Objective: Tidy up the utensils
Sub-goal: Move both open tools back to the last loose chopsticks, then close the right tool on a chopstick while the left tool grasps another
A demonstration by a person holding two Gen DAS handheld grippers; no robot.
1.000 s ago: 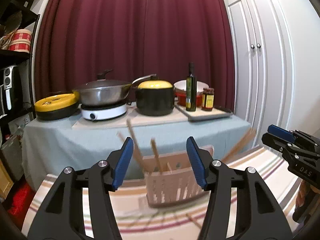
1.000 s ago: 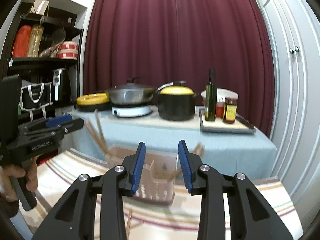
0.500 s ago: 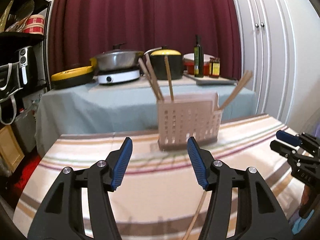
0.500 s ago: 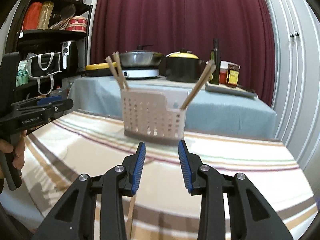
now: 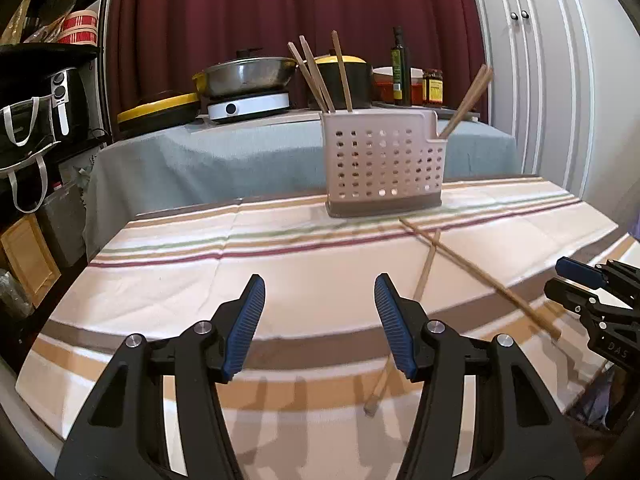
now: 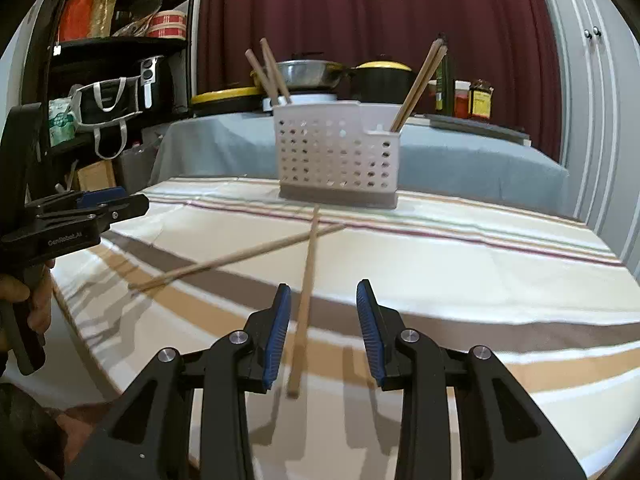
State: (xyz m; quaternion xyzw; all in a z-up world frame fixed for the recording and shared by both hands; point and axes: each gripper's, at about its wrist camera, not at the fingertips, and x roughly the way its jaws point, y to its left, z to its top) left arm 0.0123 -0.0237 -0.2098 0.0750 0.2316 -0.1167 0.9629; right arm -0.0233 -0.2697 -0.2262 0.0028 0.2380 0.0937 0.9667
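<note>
Two loose chopsticks (image 6: 306,280) lie crossed on the striped table (image 6: 480,264) before the perforated caddy (image 6: 336,156). Both the left gripper (image 5: 318,320) and the right gripper (image 6: 322,332) hover with jaws wide apart, holding nothing. The sticks look light, stiff and thin; mid-shaft seems the safest place to pinch.

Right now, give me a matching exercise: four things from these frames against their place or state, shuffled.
Things:
1. holder
2. crossed chopsticks
3. left gripper
4. oil bottle

States:
a. lying flat on the striped cloth
b. open, holding nothing
c. upright, with chopsticks standing in it
d. on the far table, beside a jar

Pairs: 1-c, 2-a, 3-b, 4-d
</note>
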